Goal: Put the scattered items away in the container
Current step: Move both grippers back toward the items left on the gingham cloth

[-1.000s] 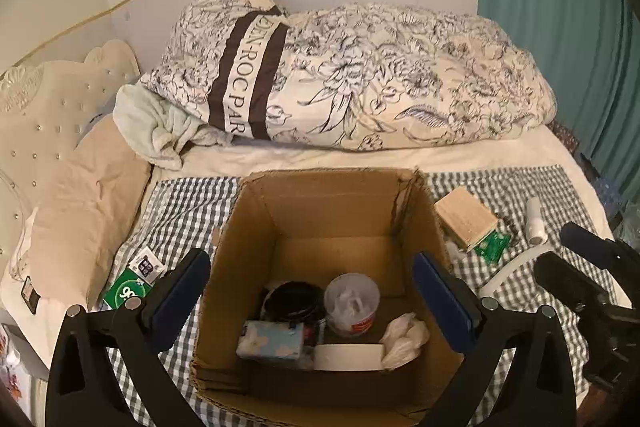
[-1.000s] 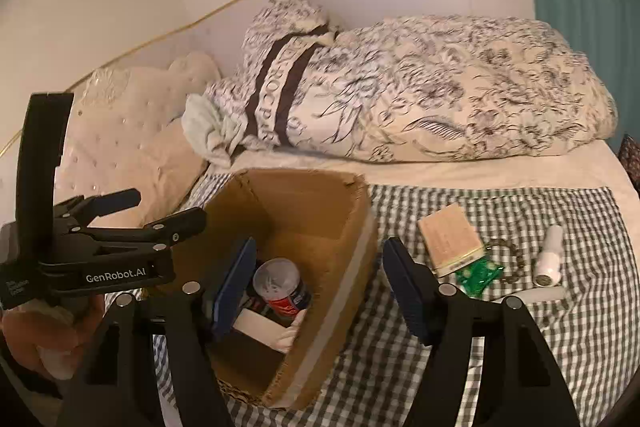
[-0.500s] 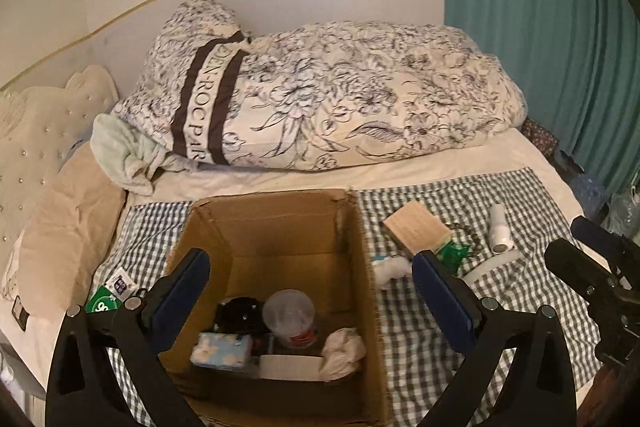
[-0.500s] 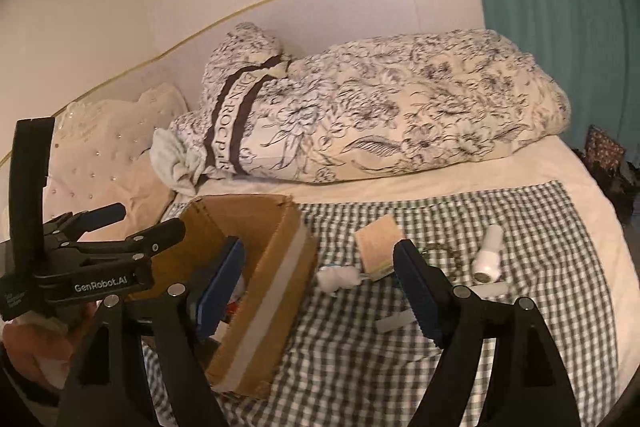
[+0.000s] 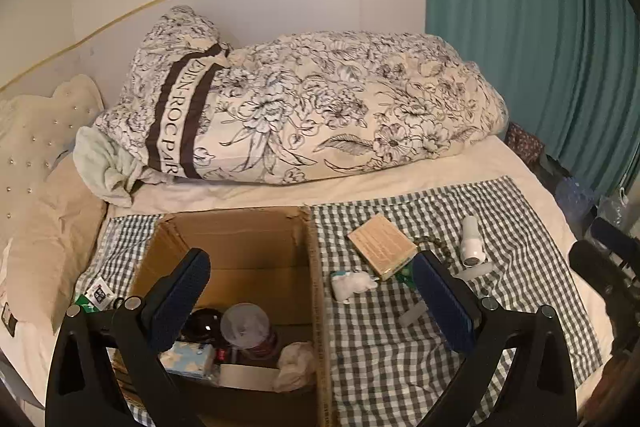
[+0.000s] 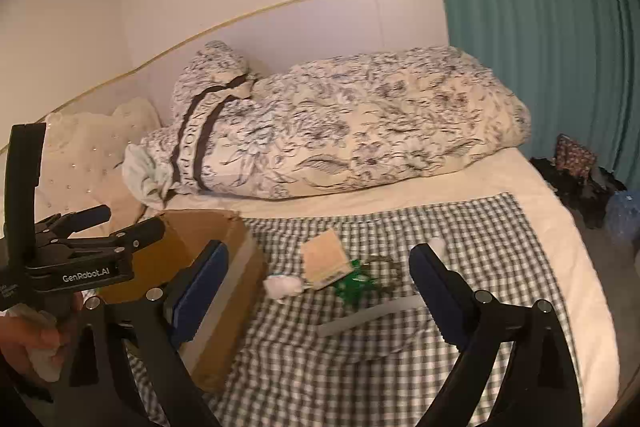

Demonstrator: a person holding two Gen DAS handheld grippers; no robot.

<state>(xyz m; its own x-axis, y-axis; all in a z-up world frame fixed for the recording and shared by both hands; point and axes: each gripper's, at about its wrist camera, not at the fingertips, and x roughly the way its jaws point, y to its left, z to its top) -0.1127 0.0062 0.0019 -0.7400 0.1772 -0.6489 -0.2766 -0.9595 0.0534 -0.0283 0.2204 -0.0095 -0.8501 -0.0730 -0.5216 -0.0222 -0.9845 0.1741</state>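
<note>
The cardboard box [image 5: 240,259] [image 6: 216,267] stands on the checked cloth and holds a cup [image 5: 248,327], a tissue pack [image 5: 188,359] and a crumpled tissue [image 5: 296,367]. To its right lie a white wad [image 5: 352,283] [image 6: 282,285], a tan block [image 5: 382,247] [image 6: 324,261], a green packet [image 6: 354,281], a white tube [image 6: 372,315] and a white bottle [image 5: 470,241]. My left gripper [image 5: 310,263] hangs open over the box's right wall, holding nothing. My right gripper [image 6: 320,253] hovers above the loose items, its jaws opening with nothing gripped.
A rolled floral duvet [image 5: 304,115] and pale pillows [image 5: 48,211] fill the back and left of the bed. A teal curtain [image 5: 520,47] hangs on the right, with dark clutter [image 6: 576,179] below it. A green card [image 5: 86,301] lies left of the box.
Both grippers have swung to the right, so the box has slid left in both views. The right gripper's jaws have widened and now frame the loose items.
</note>
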